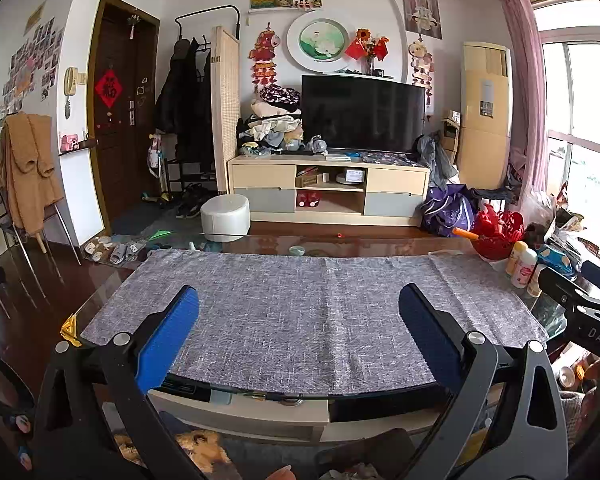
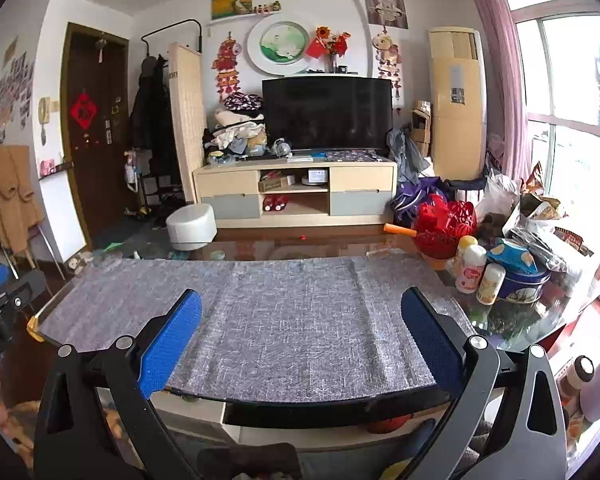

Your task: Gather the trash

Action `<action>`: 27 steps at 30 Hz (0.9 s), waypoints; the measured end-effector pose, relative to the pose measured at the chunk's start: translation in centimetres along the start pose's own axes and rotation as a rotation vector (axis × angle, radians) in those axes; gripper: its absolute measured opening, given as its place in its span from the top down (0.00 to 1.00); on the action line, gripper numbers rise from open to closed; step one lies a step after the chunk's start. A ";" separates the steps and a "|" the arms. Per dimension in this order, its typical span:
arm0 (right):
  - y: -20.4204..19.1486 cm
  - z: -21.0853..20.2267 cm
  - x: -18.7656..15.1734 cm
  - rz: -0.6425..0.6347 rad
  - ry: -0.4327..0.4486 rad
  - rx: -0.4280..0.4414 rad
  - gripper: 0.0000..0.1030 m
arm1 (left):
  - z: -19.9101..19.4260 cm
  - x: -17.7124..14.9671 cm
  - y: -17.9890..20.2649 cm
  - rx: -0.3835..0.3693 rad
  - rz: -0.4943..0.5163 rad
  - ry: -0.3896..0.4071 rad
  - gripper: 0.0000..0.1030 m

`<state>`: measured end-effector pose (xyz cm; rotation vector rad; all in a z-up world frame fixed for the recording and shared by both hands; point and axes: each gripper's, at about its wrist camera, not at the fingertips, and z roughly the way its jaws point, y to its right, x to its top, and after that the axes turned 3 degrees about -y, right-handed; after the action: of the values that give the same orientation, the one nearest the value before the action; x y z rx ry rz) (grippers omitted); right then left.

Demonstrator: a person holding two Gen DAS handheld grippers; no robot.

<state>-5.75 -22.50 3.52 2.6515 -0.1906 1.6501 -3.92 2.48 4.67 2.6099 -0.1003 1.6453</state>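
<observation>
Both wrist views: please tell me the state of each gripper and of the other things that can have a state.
left gripper: open, holding nothing, above the near edge of the table.
right gripper: open, holding nothing.
grey mat: spread flat on the glass table, nothing on it.
television: screen dark.
door: closed.
white bottles: upright, caps on.
blue tin: upright, a blue packet on top.

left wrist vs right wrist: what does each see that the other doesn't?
Left wrist only: the right gripper's body at its right edge, slippers on the floor.
Right wrist only: the blue cookie tin and the bag pile by the window.
Both: grey table mat, red basket, bottles, TV. Both grippers open, empty; the left gripper holds nothing.
</observation>
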 end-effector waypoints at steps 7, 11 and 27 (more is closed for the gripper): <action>0.1 -0.1 0.1 0.004 0.002 -0.004 0.03 | 0.0 0.3 0.5 -0.002 0.005 0.000 0.08; 0.1 -0.1 0.1 0.005 0.001 -0.006 0.03 | 0.0 0.4 0.6 -0.004 0.006 0.003 0.08; 0.3 -0.1 0.1 0.005 0.003 -0.004 0.03 | -0.3 0.2 0.8 -0.006 0.009 0.010 0.08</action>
<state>-5.80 -22.76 3.60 2.6476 -0.2006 1.6535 -4.13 1.72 5.03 2.6007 -0.1167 1.6577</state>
